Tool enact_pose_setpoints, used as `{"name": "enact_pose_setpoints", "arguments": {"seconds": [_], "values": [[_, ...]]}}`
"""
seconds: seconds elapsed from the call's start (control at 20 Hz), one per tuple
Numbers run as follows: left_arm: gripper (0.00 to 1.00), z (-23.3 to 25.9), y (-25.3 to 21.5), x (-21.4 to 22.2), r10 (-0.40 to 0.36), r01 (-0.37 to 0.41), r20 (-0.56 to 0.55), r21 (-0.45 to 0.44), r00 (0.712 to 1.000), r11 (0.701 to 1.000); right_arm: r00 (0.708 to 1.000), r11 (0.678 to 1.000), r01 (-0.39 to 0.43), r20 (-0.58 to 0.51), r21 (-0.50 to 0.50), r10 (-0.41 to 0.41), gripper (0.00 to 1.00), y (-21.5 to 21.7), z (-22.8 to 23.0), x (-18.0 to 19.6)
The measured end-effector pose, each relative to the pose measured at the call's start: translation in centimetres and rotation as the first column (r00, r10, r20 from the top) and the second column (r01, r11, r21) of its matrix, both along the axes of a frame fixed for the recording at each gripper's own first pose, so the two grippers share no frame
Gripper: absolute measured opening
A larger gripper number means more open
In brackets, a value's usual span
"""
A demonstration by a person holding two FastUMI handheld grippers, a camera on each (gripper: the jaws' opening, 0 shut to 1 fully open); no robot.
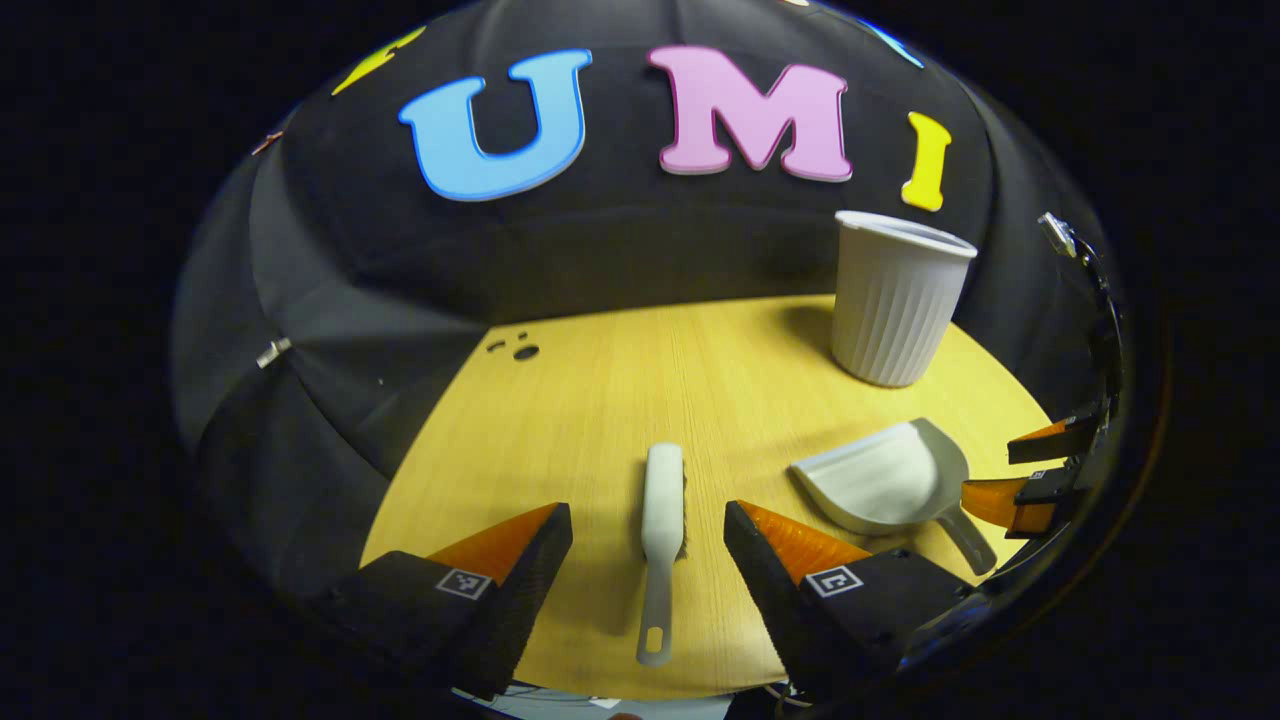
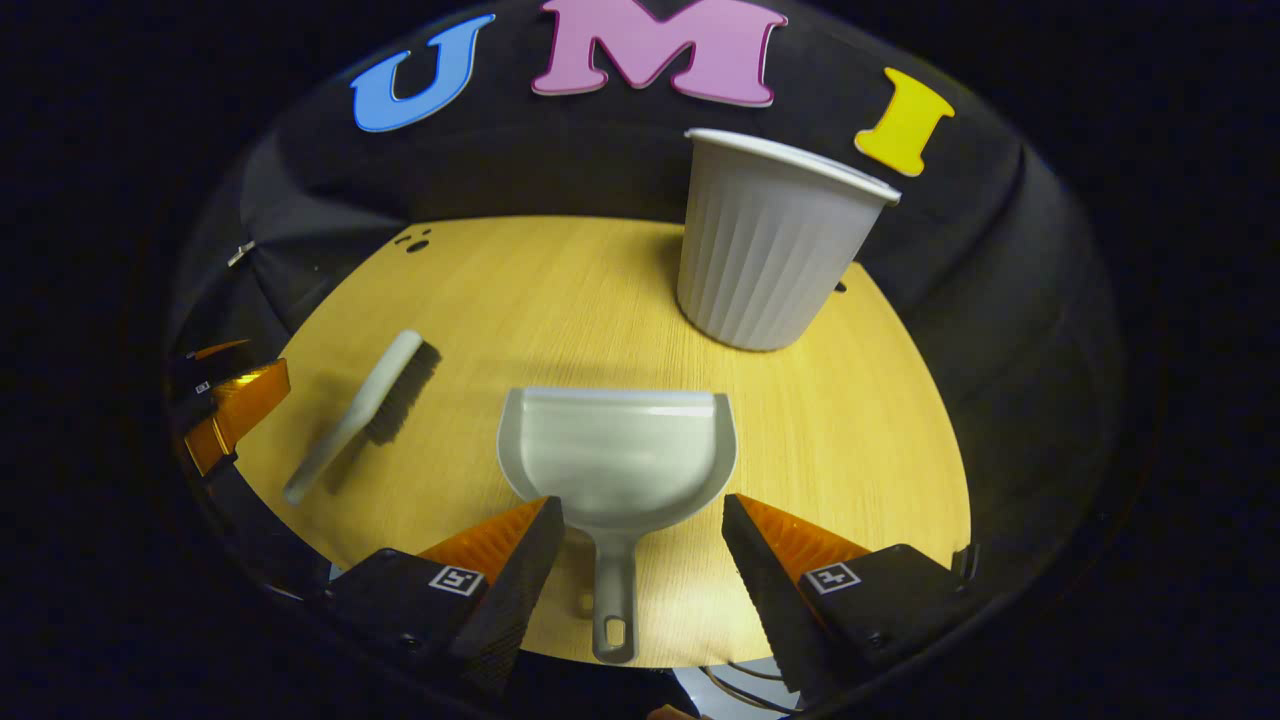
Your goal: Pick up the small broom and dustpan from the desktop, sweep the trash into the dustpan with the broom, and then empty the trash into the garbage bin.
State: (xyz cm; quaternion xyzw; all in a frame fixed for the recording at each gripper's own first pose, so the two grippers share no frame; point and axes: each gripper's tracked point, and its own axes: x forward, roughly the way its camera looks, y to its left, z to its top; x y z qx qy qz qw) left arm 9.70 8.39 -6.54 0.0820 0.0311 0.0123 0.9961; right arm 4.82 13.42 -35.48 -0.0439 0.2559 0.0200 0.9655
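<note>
A small grey broom [image 1: 660,520] lies flat on the wooden desktop [image 1: 620,400], handle toward me, between the open fingers of my left gripper [image 1: 648,530]. A grey dustpan [image 2: 620,455] lies flat, its handle pointing toward me between the open fingers of my right gripper [image 2: 640,530]. Neither gripper touches its tool. The broom [image 2: 365,410] lies left of the dustpan, bristles facing right. The dustpan [image 1: 885,480] sits right of the broom. A ribbed grey garbage bin [image 2: 770,245] stands upright behind the dustpan. I cannot make out any trash on the desktop.
The garbage bin [image 1: 895,300] stands at the far right of the desktop. The other gripper's fingers [image 1: 1040,470] show at the right edge, and the left one's fingers [image 2: 225,400] at the left edge. Small holes [image 1: 520,348] mark the desktop's far left corner.
</note>
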Motion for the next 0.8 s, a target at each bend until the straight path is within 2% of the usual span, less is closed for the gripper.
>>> {"name": "enact_pose_setpoints", "arguments": {"seconds": [0.15,0.35,0.6,0.7,0.8], "values": [[0.98,3.6,-1.2,-4.2,-0.036,0.038,0.133,-0.009,0.990,0.999,0.981,0.999,0.007,0.195,0.037,-0.014,0.99,0.4,5.2,-0.9],[0.98,6.1,-2.0,-8.7,-0.071,0.075,0.259,-0.009,0.963,0.997,0.933,0.998,-0.006,0.360,0.070,-0.020,0.99,1.5,9.9,-3.2],[0.98,6.1,-3.6,-13.1,-0.117,0.118,0.348,0.019,0.930,0.993,0.897,0.996,-0.033,0.441,0.089,-0.010,0.99,2.7,12.0,-5.9],[0.98,4.7,-4.4,-13.4,-0.147,0.149,0.332,0.019,0.932,0.989,0.882,0.997,-0.051,0.471,0.060,0.017,0.99,3.1,12.0,-7.1],[0.98,3.5,-4.4,-13.6,-0.154,0.157,0.307,0.015,0.939,0.987,0.887,0.998,-0.049,0.460,0.034,0.028,0.99,3.4,11.1,-7.1]]}}
